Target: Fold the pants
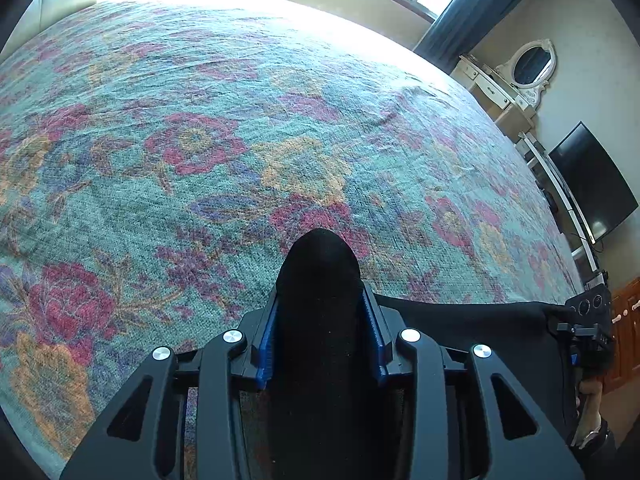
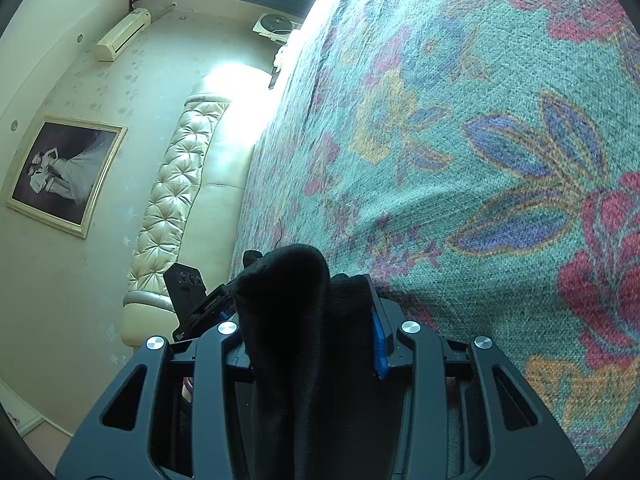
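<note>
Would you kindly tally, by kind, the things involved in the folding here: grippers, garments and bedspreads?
Grippers: 2 (left gripper, right gripper)
Garments: 1 (black pants)
Bedspreads: 1 (floral bedspread)
Total: 4

Ahead of both claws the bed's teal woven cover with red, yellow and blue flowers lay flat and bare across nearly its whole width, leaving wide room to pass. Between the pads of the left claw a bunch of black cloth filled the gap. The cream tufted leather headboard bounded the bed's far edge, and a white dressing table with an oval mirror stood beyond another side.
</note>
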